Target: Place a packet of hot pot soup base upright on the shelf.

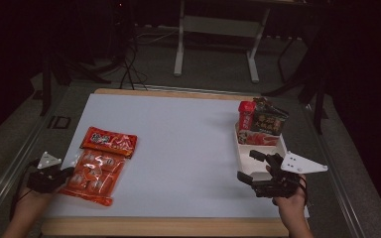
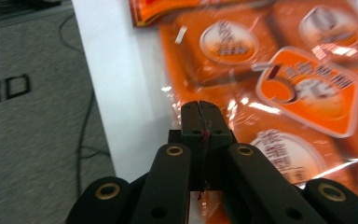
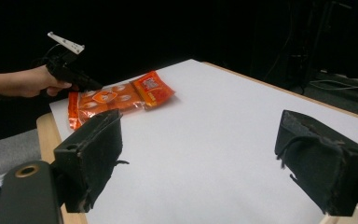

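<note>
A big orange multi-pack bag (image 1: 94, 173) lies flat at the table's left edge, and a smaller red-orange packet (image 1: 110, 141) overlaps its far end. My left gripper (image 1: 71, 171) sits low at the bag's left border. In the left gripper view its jaws (image 2: 200, 108) are closed together over the bag (image 2: 279, 93), with a thin red sliver of film pinched between the pads. My right gripper (image 1: 246, 165) hovers beside the white tray (image 1: 243, 158) with its jaws wide apart (image 3: 200, 158) and nothing between them. The right gripper view shows the left gripper (image 3: 81, 84) at the bag (image 3: 105, 100).
The tray at the right holds a red packet (image 1: 246, 115) and a dark packet (image 1: 269, 119) at its far end. The white tabletop (image 1: 178, 148) ends in a wooden front edge (image 1: 163, 227). A white desk frame (image 1: 213, 29) stands on the floor behind.
</note>
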The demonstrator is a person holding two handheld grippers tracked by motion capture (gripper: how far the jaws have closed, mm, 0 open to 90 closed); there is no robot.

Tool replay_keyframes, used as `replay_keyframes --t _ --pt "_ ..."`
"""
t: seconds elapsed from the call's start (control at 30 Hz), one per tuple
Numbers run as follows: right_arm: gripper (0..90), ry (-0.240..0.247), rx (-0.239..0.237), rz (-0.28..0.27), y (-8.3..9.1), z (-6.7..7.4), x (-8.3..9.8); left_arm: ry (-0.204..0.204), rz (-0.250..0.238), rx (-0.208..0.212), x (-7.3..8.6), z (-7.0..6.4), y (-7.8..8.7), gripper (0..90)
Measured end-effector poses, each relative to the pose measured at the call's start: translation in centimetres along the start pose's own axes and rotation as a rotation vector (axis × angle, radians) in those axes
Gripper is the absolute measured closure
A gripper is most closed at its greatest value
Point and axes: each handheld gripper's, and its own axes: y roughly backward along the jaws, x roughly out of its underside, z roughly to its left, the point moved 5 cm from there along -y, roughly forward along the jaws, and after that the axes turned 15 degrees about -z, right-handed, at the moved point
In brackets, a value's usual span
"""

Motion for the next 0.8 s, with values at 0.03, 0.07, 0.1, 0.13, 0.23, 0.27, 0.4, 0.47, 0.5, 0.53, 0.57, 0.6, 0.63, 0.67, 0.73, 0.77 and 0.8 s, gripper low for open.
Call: replay_keyframes --t 0.03,0.07,0.1,0.13,0.23,0.27,0.4,0.47,0.5,0.53,0.57,0.6,0.63,0.67,0.73,0.77,0.8 --pt "14.5 0.001 0.000 0.002 0.0 0.0 0.0 -0.002 0.002 0.003 0.0 0.0 0.0 90.0" --pt "14.5 0.002 0.000 0.002 0.0 0.0 0.0 0.003 0.004 0.006 0.0 0.0 -0.1 90.0" --pt "14.5 0.000 -0.001 0.002 0.0 0.0 0.0 0.003 0.006 0.007 -0.1 0.0 -0.1 90.0" --pt "14.5 -0.002 -0.002 0.003 -0.1 0.0 0.0 -0.001 0.007 0.005 -0.1 0.0 -0.1 90.0" --pt "14.5 -0.008 -0.007 0.001 -0.2 0.0 0.0 0.007 0.006 0.003 -0.2 -0.4 -0.3 90.0" --pt "14.5 -0.006 -0.007 0.003 -0.2 0.0 0.0 0.002 0.006 0.012 -0.3 -0.6 -0.4 90.0" --pt "14.5 -0.002 -0.015 0.009 -0.4 0.2 0.1 -0.009 0.006 0.040 -0.5 -1.5 -0.8 90.0" --pt "14.5 -0.007 -0.018 0.008 -0.4 0.2 0.1 -0.012 0.011 0.057 -0.9 -2.5 -1.2 90.0" --pt "14.6 -0.006 -0.017 0.009 -0.4 0.2 0.1 -0.014 0.012 0.062 -0.9 -2.8 -1.3 90.0" --pt "14.5 -0.005 -0.015 0.008 -0.3 0.2 0.1 -0.016 0.013 0.074 -1.0 -3.2 -1.4 90.0" --pt "14.6 -0.008 -0.017 0.006 -0.3 0.1 0.0 -0.016 0.013 0.074 -1.0 -3.2 -1.4 90.0" --pt "14.6 -0.008 -0.017 0.005 -0.3 0.1 0.0 -0.019 0.011 0.105 -1.2 -4.0 -1.7 90.0" --pt "14.6 -0.008 -0.017 0.005 -0.3 0.1 0.0 -0.019 0.011 0.105 -1.2 -4.0 -1.7 90.0" --pt "14.5 -0.007 -0.017 0.003 -0.3 0.1 0.0 -0.019 0.005 0.123 -1.3 -4.5 -1.8 90.0" --pt "14.5 -0.010 -0.019 0.002 -0.3 0.1 0.0 -0.007 0.002 0.150 -1.5 -5.2 -2.1 90.0" --pt "14.6 -0.007 -0.019 0.006 -0.3 0.2 0.0 -0.009 0.001 0.158 -1.6 -5.6 -2.3 90.0" --pt "14.6 -0.007 -0.019 0.006 -0.3 0.2 0.0 -0.015 0.001 0.164 -1.7 -6.0 -2.4 90.0"
